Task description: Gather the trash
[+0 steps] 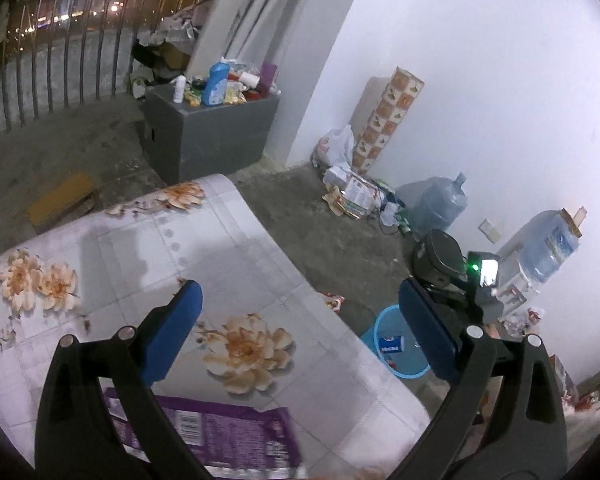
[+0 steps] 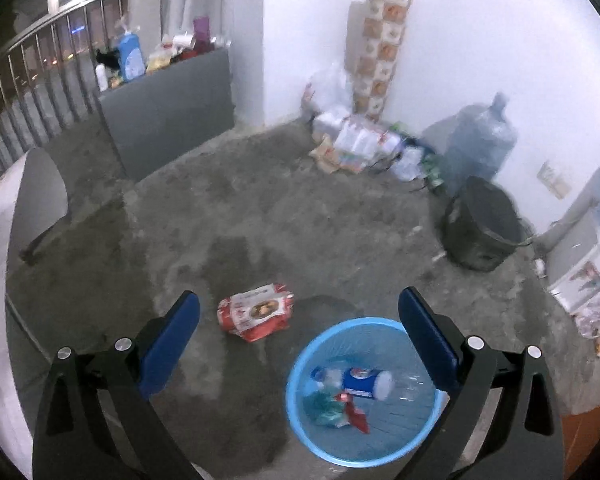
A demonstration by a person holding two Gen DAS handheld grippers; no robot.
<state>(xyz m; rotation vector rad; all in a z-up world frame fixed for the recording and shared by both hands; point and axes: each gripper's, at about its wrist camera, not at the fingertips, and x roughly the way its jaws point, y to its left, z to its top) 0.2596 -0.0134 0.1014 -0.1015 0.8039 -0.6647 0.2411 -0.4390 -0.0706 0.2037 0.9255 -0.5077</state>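
Note:
My left gripper (image 1: pixel 300 320) is open and empty above a table with a flowered cloth (image 1: pixel 140 240). A purple wrapper (image 1: pixel 212 432) lies on the cloth just below its fingers. My right gripper (image 2: pixel 300 320) is open and empty above the concrete floor. A blue mesh bin (image 2: pixel 364 392) stands on the floor beneath its right finger and holds a blue-and-white bottle (image 2: pixel 360 384) and crumpled wrappers. A red-and-white snack packet (image 2: pixel 256 312) lies on the floor left of the bin. The bin also shows in the left wrist view (image 1: pixel 396 344) past the table's edge.
A grey box (image 2: pixel 168 108) topped with bottles stands by the railing. A heap of bags and packets (image 2: pixel 360 140) lies against the white wall beside a patterned roll. A large water jug (image 2: pixel 480 140) and a dark pot (image 2: pixel 484 224) stand at the right.

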